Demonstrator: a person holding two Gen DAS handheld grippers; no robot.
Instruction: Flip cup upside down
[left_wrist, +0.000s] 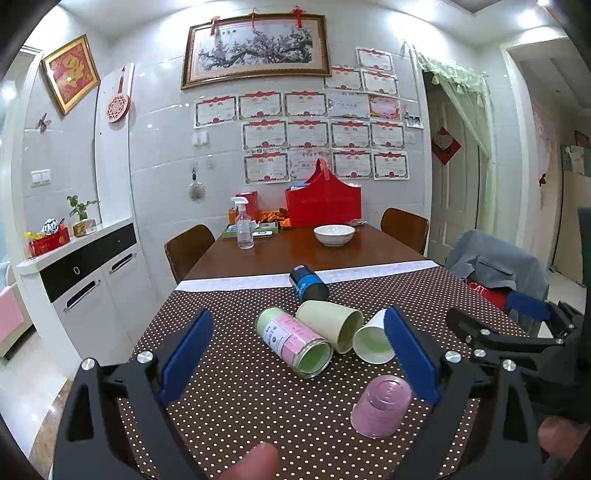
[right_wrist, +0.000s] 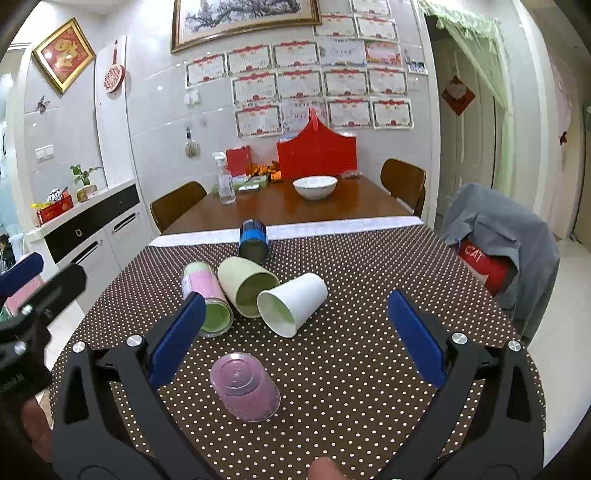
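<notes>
One cup is done: the pink cup stands mouth-down, base up, on the dotted cloth that covers the near end of the counter, and neither tool touches it. The left gripper and the right gripper both hang above the cloth with fingers spread wide and nothing between them. Taking the pink cup as landmark, four cups lie on their sides beyond it: the white paper cup closest, its mouth turned toward the cameras; the pale green cup just left of the white one and touching it; the pink-labelled glass cup further left against the green one; and the blue-and-black cup farthest back, behind the green one. I judge the work to be between cups, with the next one to be chosen. The white paper cup looks the easiest reach for the right gripper. The move would call for closing the fingers gently across its wall, since thin paper may crush, then lifting, turning the mouth downward and setting it on a bare patch of cloth clear of its neighbours.
</notes>
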